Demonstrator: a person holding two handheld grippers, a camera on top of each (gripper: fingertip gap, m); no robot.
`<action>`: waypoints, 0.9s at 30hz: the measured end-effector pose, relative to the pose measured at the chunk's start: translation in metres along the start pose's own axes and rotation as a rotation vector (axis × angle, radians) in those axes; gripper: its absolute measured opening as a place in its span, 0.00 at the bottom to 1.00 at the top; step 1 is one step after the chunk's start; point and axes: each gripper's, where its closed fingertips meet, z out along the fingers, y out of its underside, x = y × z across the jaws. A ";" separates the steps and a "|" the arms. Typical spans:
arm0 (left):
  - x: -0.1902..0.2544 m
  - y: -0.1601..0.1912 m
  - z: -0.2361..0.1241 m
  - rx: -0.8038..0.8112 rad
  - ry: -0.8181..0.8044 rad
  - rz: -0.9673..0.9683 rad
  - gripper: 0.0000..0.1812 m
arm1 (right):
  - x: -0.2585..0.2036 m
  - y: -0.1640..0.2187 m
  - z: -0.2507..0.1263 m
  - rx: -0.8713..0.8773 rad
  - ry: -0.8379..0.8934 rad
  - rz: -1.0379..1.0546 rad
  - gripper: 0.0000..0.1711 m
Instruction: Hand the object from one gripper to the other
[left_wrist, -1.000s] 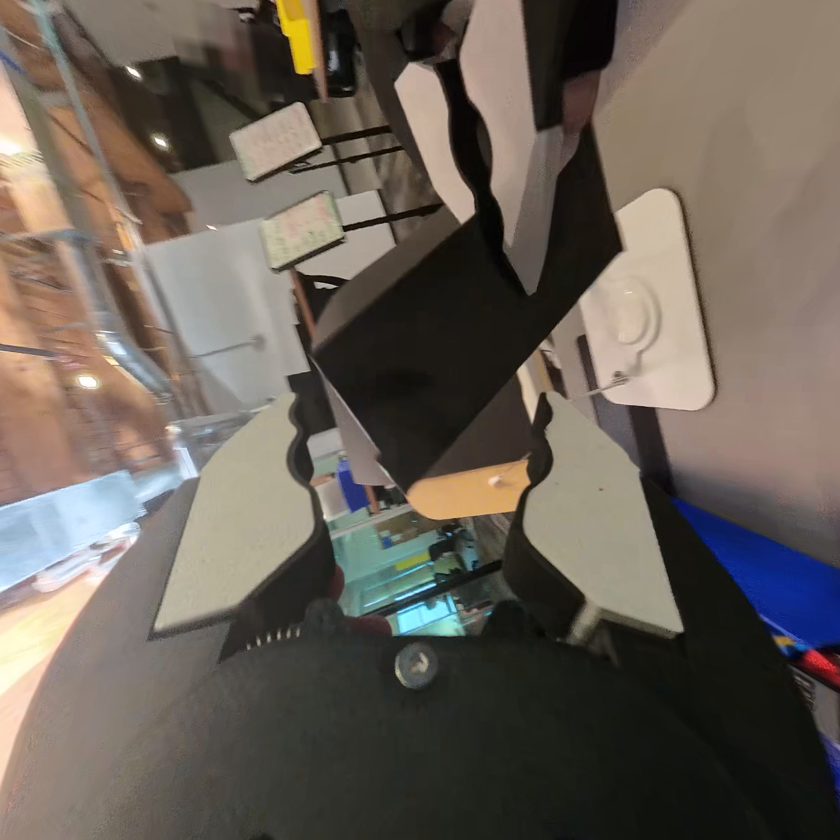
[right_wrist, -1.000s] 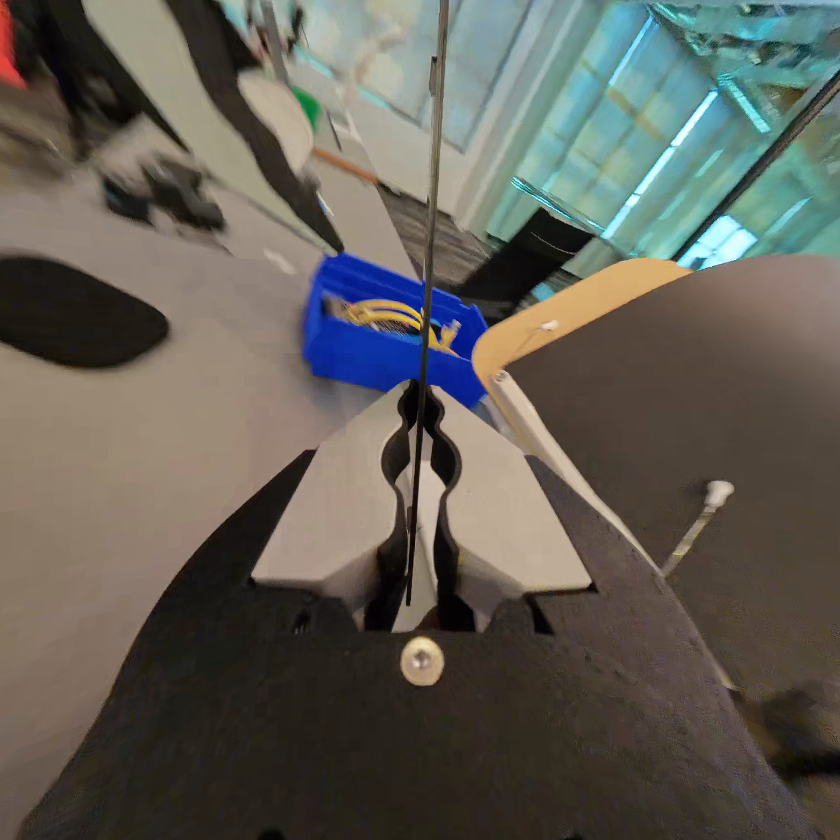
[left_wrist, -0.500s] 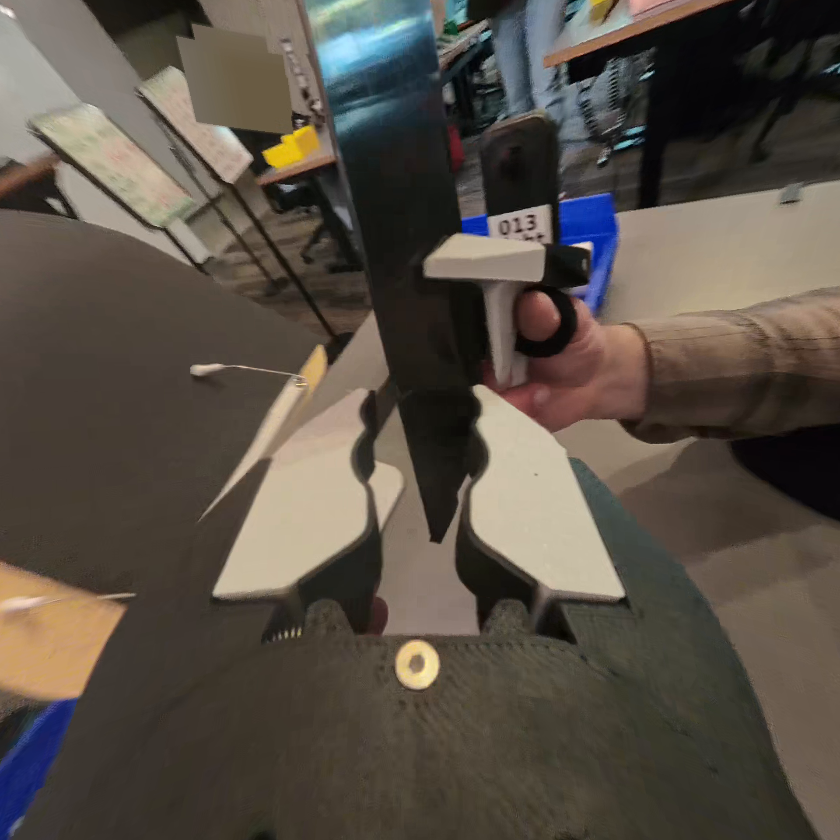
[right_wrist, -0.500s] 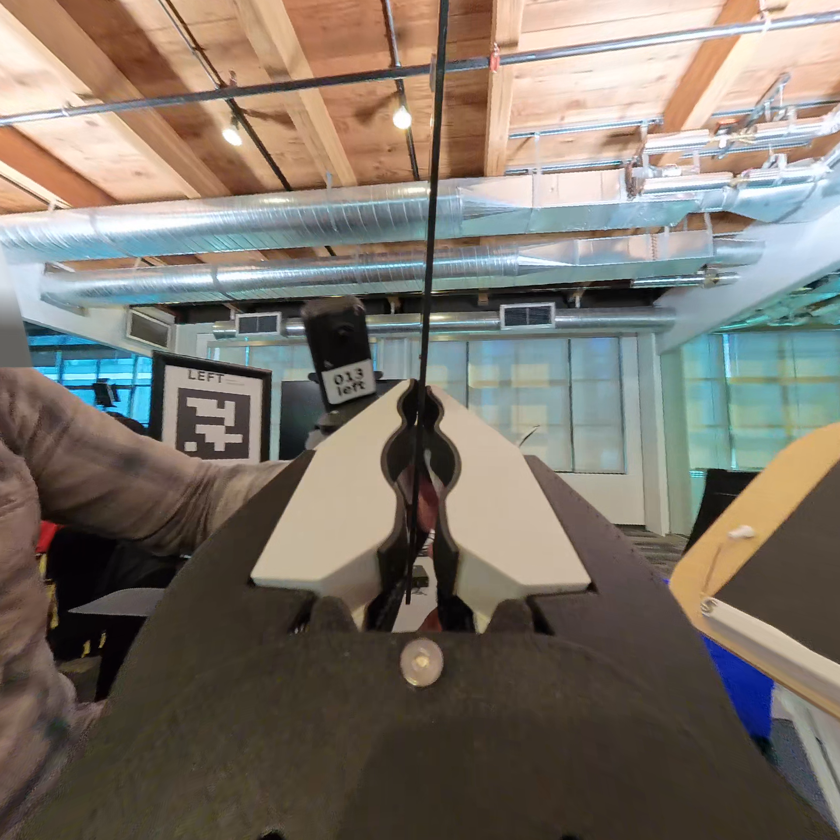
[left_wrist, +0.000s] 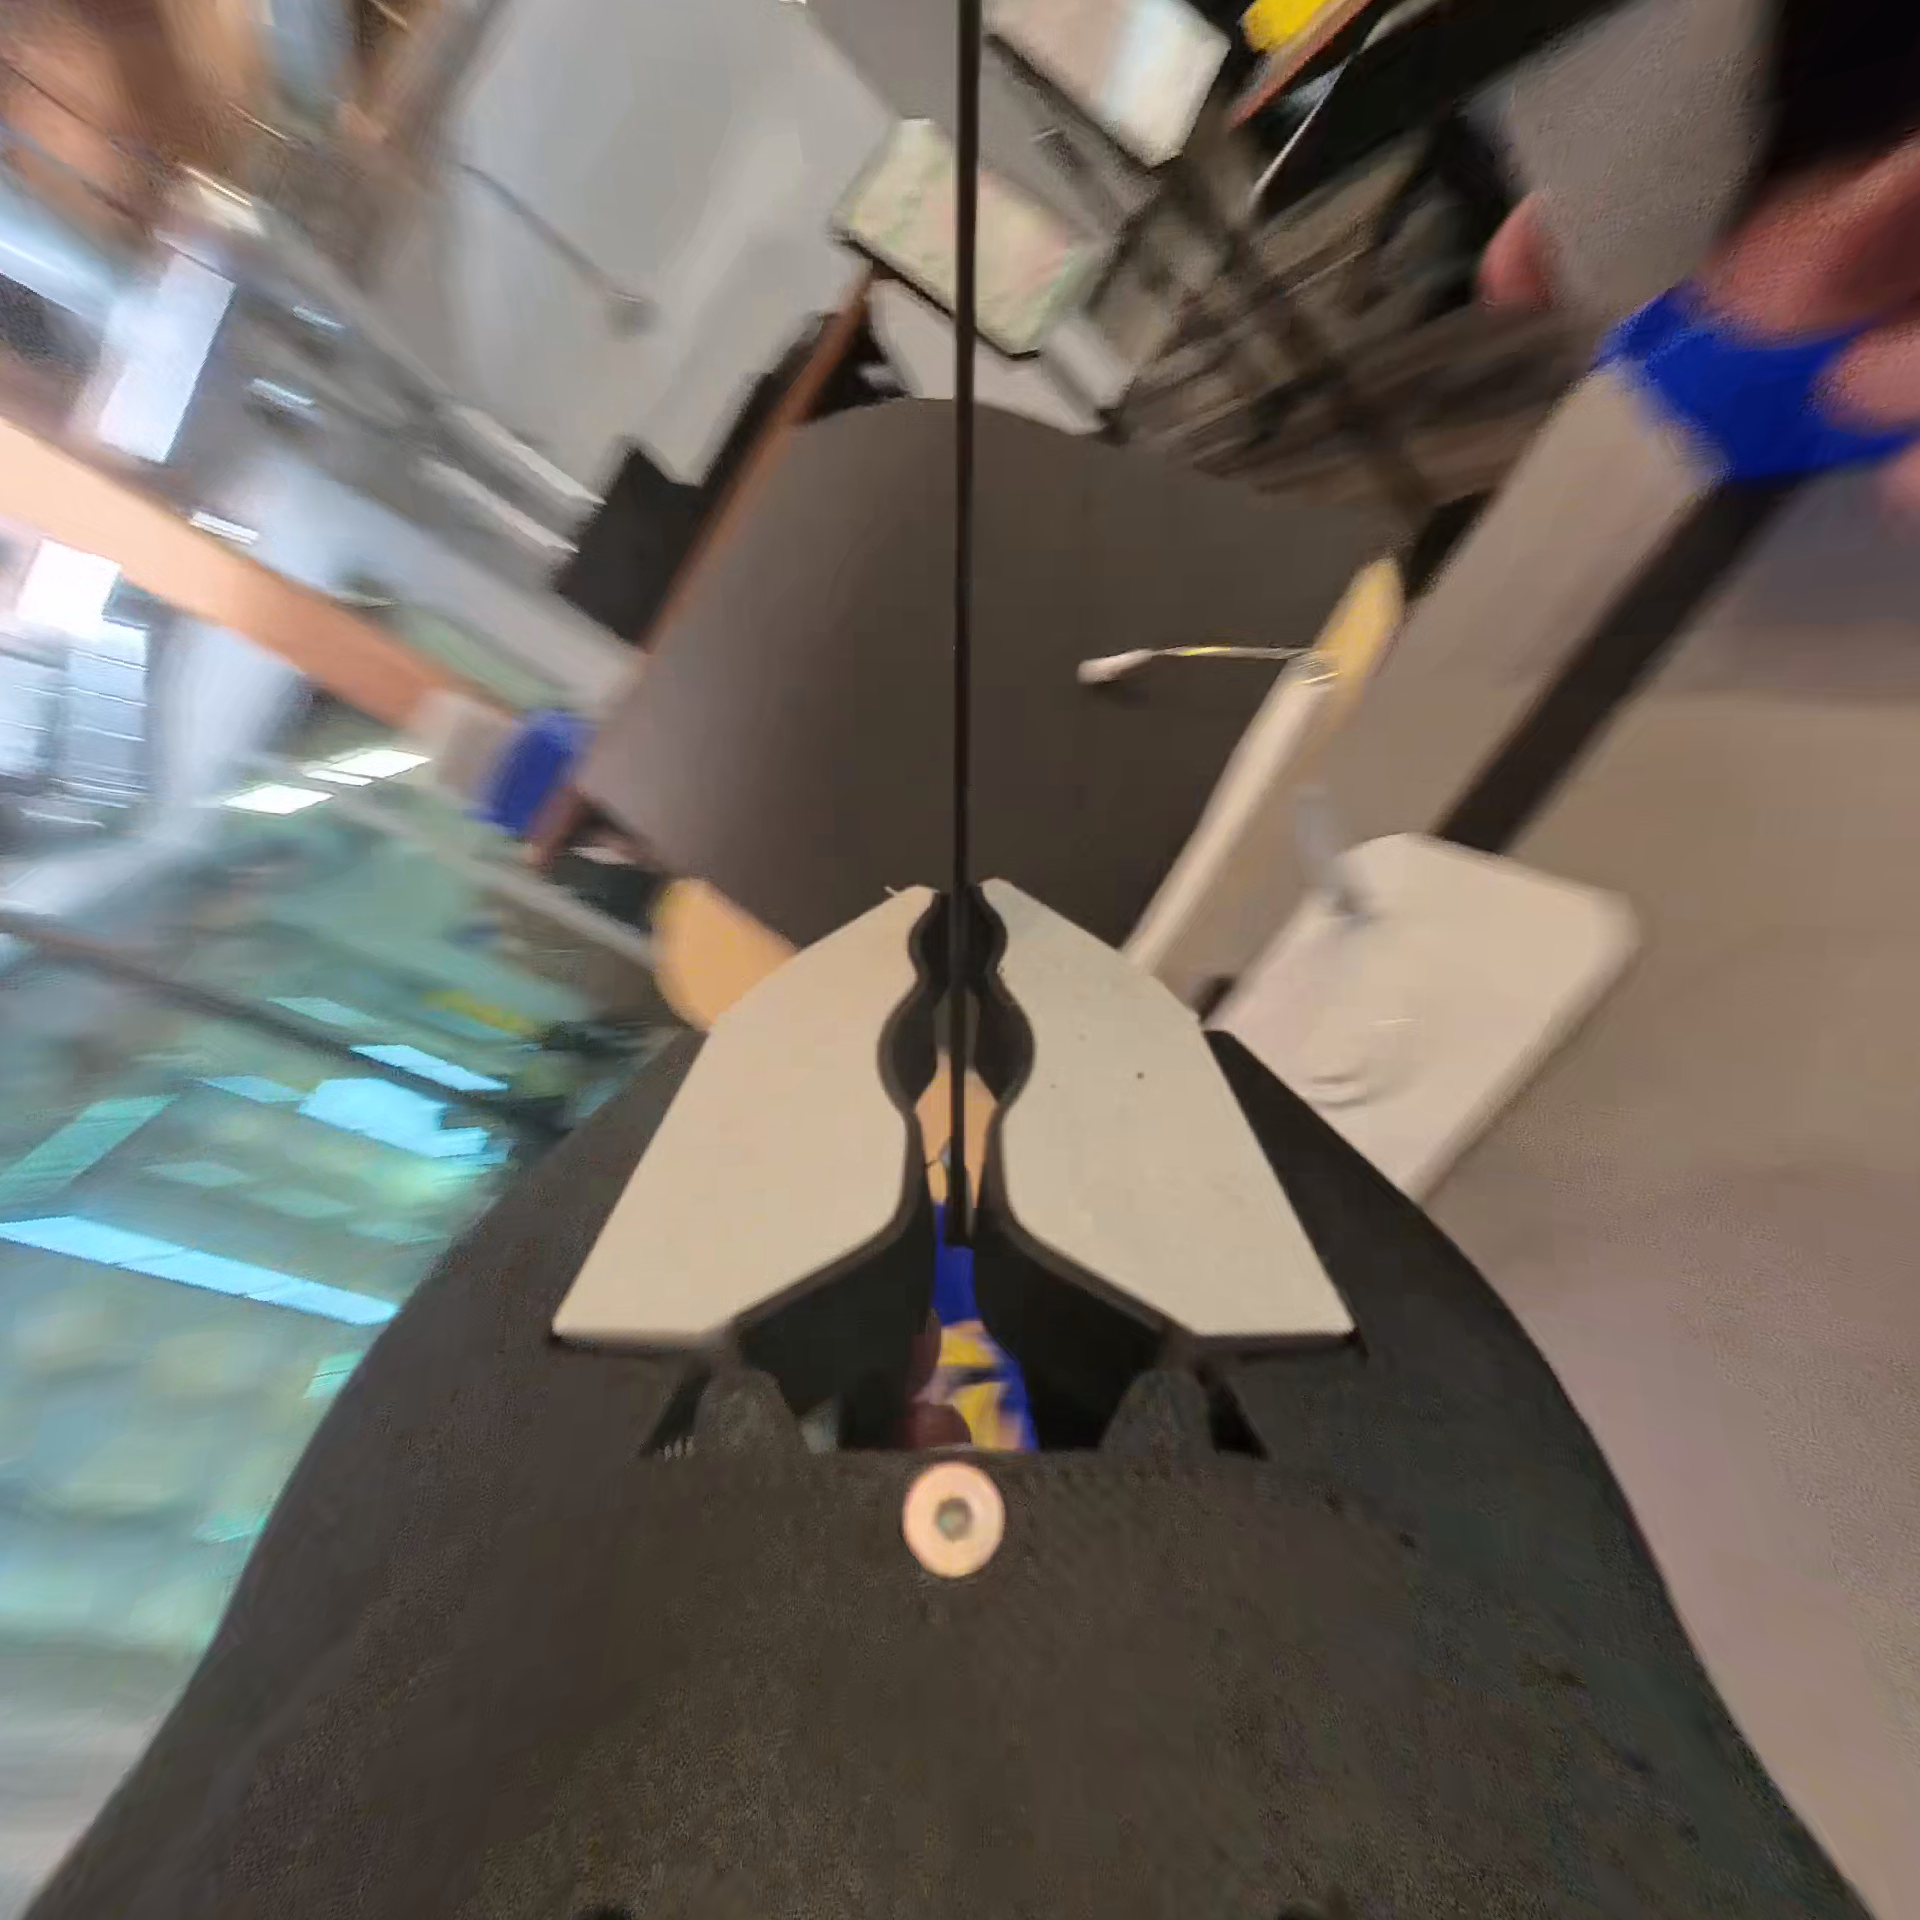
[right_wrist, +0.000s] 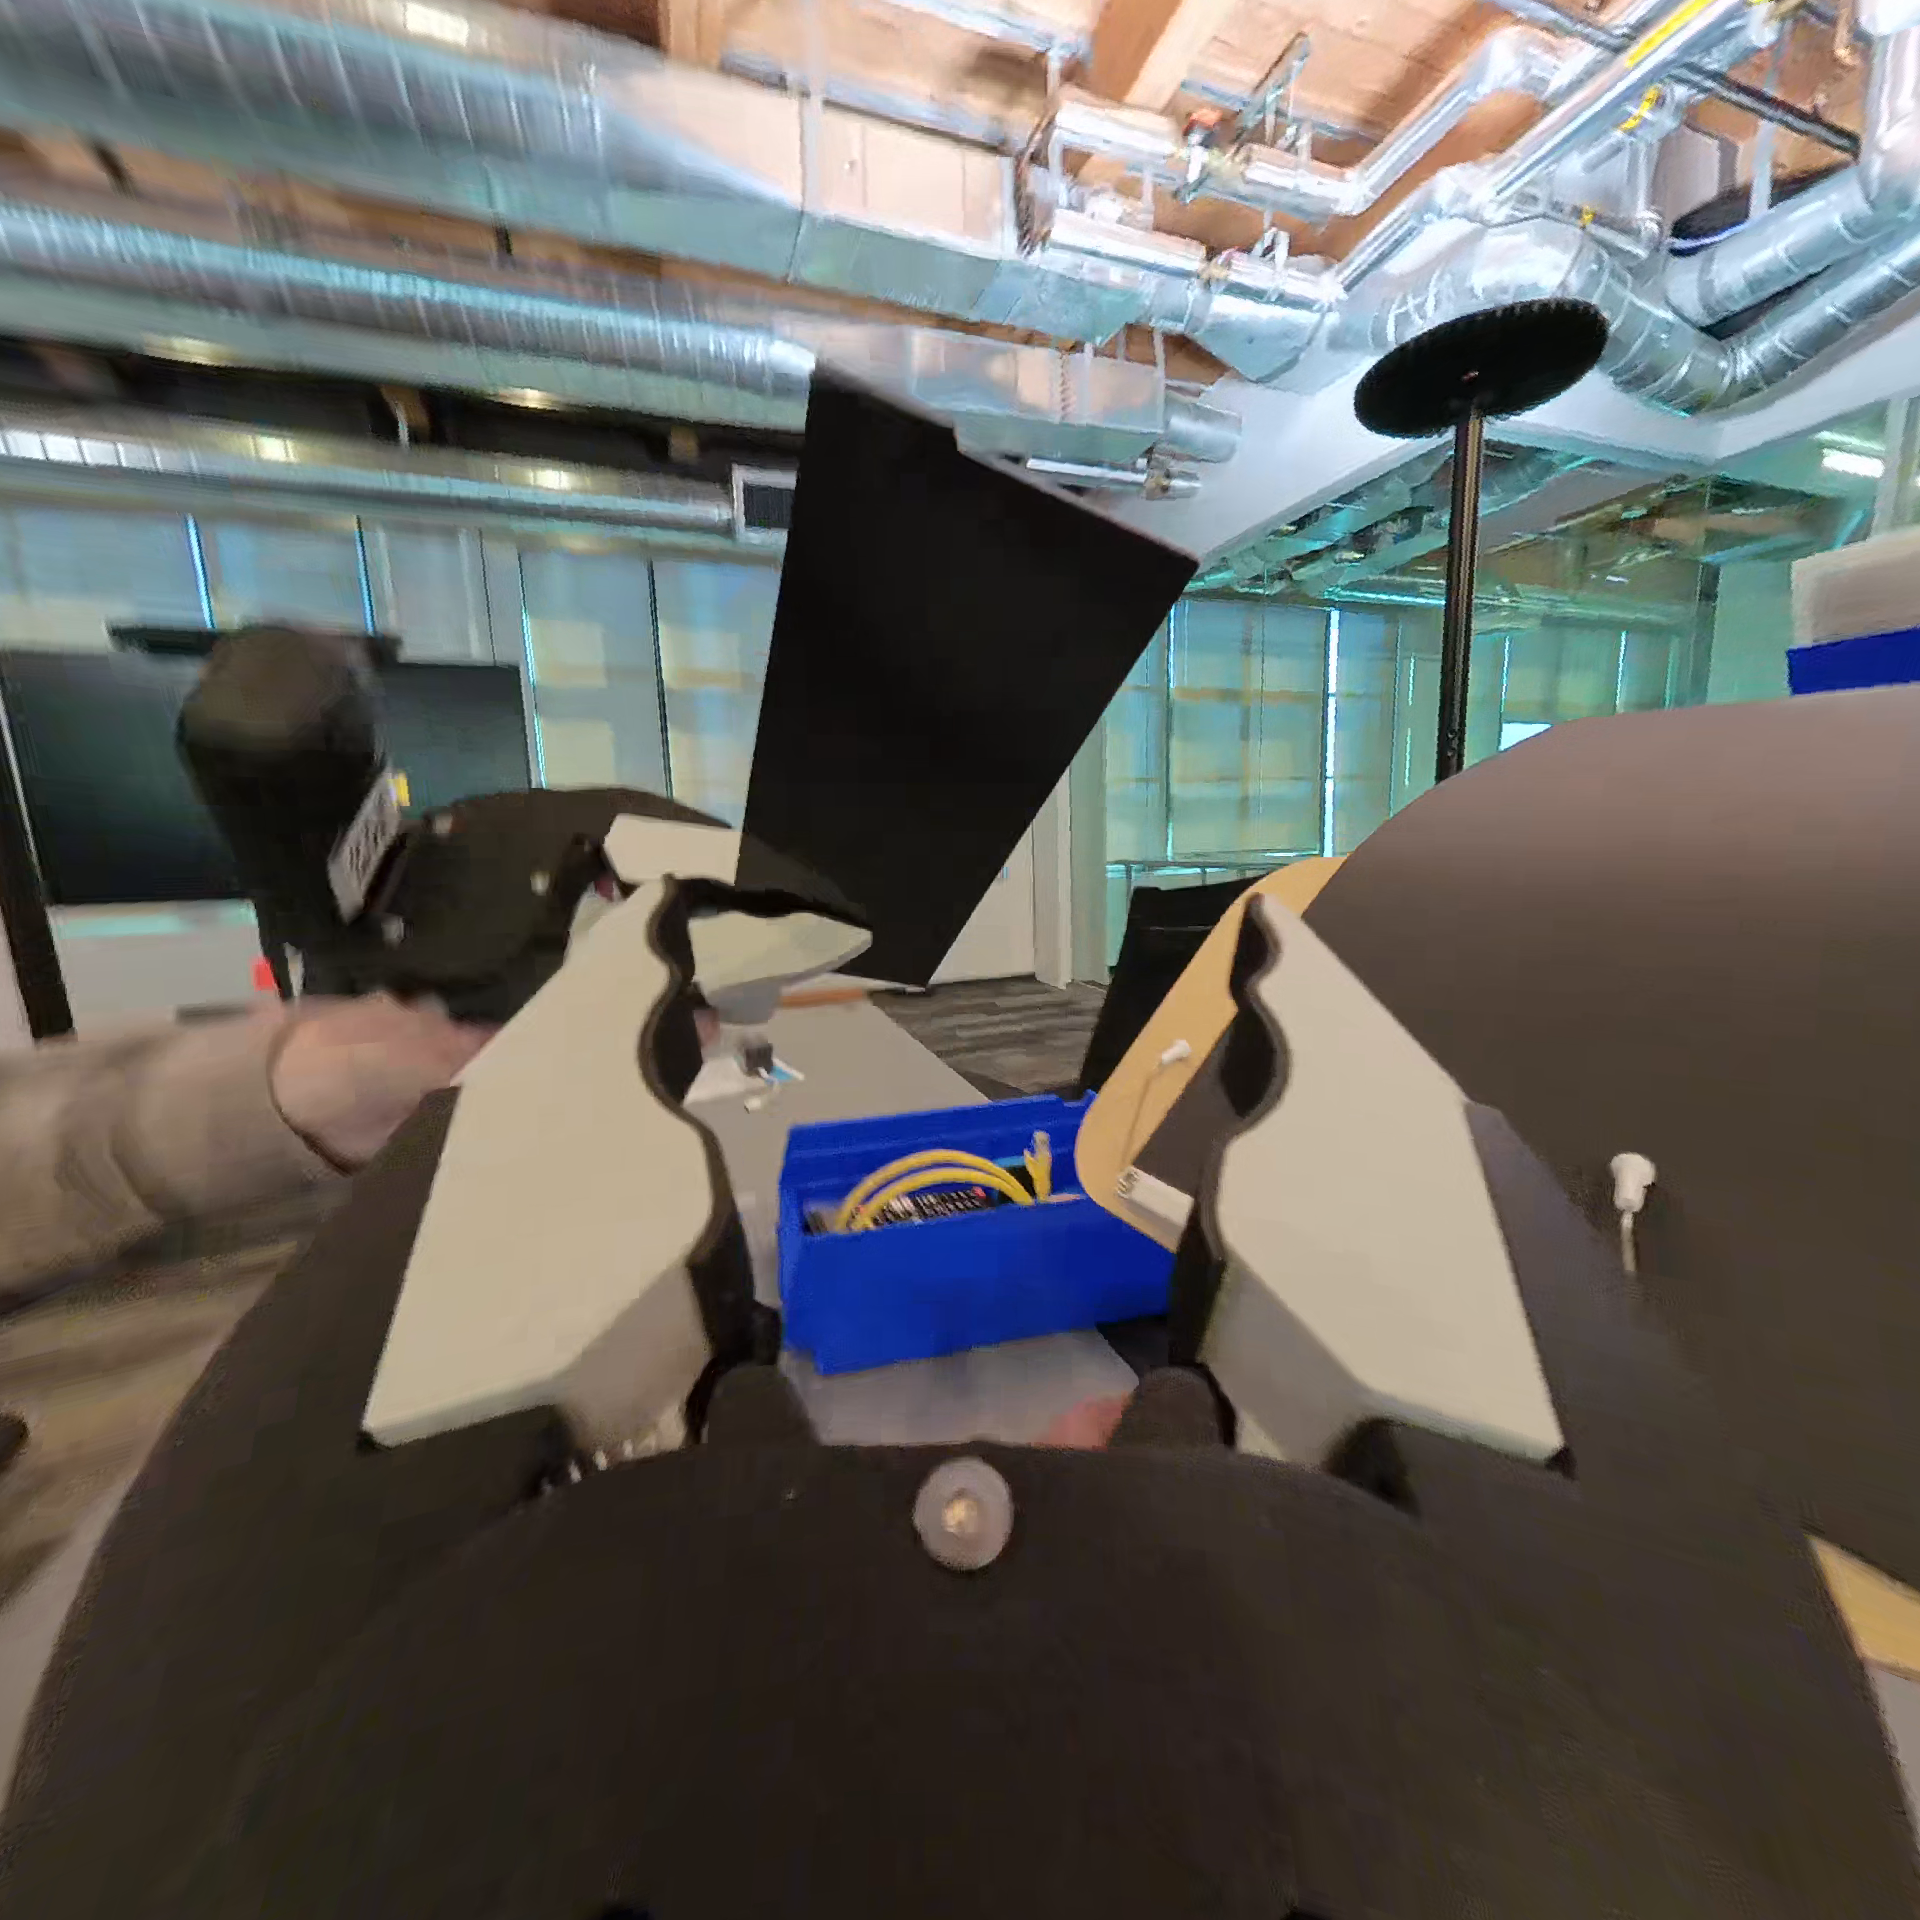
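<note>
The object is a thin flat black sheet. In the left wrist view it shows edge-on as a thin black line (left_wrist: 964, 520) clamped between the pads of my left gripper (left_wrist: 961, 904), which is shut on it. In the right wrist view the sheet (right_wrist: 935, 707) stands up as a black panel held in the air by the left gripper (right_wrist: 717, 914), ahead and to the left. My right gripper (right_wrist: 961, 925) is open and empty, apart from the sheet.
A blue bin (right_wrist: 966, 1236) with yellow cables sits on the grey table (right_wrist: 831, 1049) ahead of the right gripper. A dark curved chair back (right_wrist: 1621, 935) rises at right. A white plate (left_wrist: 1423, 987) lies on the table. A person's sleeve (right_wrist: 135, 1143) is at left.
The left gripper has shut on the black sheet and the right gripper has opened and let it go. The sheet is now held by the left gripper alone, and the grippers have drawn apart.
</note>
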 end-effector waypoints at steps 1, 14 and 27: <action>-0.008 -0.003 -0.001 -0.003 -0.088 0.081 0.01 | -0.002 -0.004 0.003 0.026 0.010 0.042 0.62; 0.025 -0.043 0.002 0.074 -0.459 0.666 0.09 | 0.015 -0.012 -0.007 0.199 0.198 0.352 0.04; 0.060 -0.058 -0.023 0.222 0.229 0.058 0.41 | -0.037 -0.012 -0.024 0.008 -0.357 0.120 0.00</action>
